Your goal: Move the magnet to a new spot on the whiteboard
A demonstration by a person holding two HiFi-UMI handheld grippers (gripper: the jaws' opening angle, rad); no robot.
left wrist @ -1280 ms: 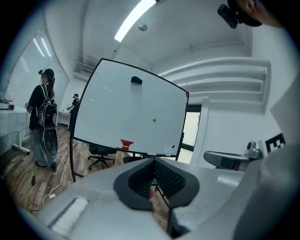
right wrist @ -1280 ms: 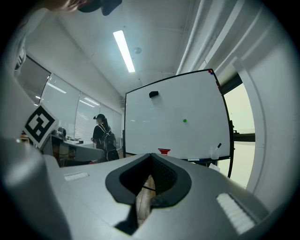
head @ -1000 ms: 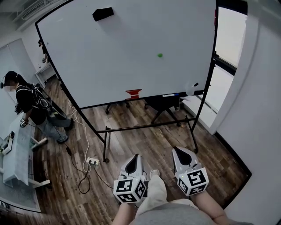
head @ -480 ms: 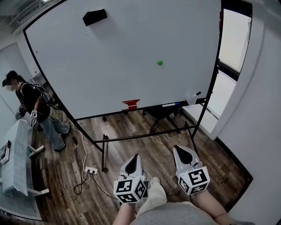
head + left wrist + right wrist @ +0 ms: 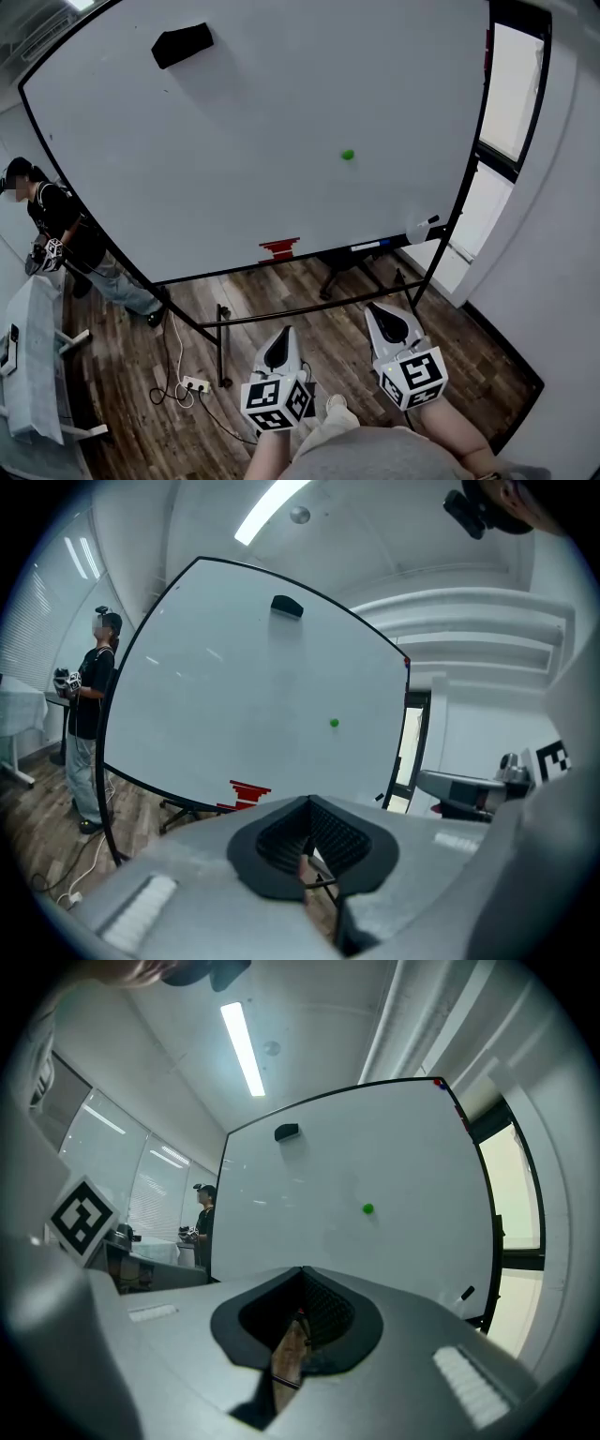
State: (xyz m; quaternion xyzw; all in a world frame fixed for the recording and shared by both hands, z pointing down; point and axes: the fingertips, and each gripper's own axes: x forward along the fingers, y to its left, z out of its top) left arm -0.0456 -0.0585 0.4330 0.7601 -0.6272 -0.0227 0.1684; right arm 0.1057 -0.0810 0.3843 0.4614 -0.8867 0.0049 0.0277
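A small green magnet [image 5: 348, 155] sticks to the right of the middle of the big whiteboard [image 5: 234, 178]. It also shows in the left gripper view as the green magnet [image 5: 334, 723] and in the right gripper view as the green magnet [image 5: 367, 1208]. My left gripper [image 5: 279, 339] and right gripper [image 5: 387, 319] are held low, side by side, well short of the board and pointing toward it. Both have their jaws together with nothing between them, as the left gripper [image 5: 305, 855] and right gripper [image 5: 298, 1330] show in their own views.
A black eraser [image 5: 182, 44] clings to the board's upper left. The tray holds a red item [image 5: 280, 248], markers [image 5: 366, 247] and a white object [image 5: 419, 230]. The stand's legs [image 5: 222, 337], a power strip [image 5: 195, 383], a person [image 5: 56, 234] and a table [image 5: 33, 356] lie left.
The whiteboard has come closer and fills more of the head view. Both grippers have advanced toward it together, still shut. The person at the left has shifted along the board's edge.
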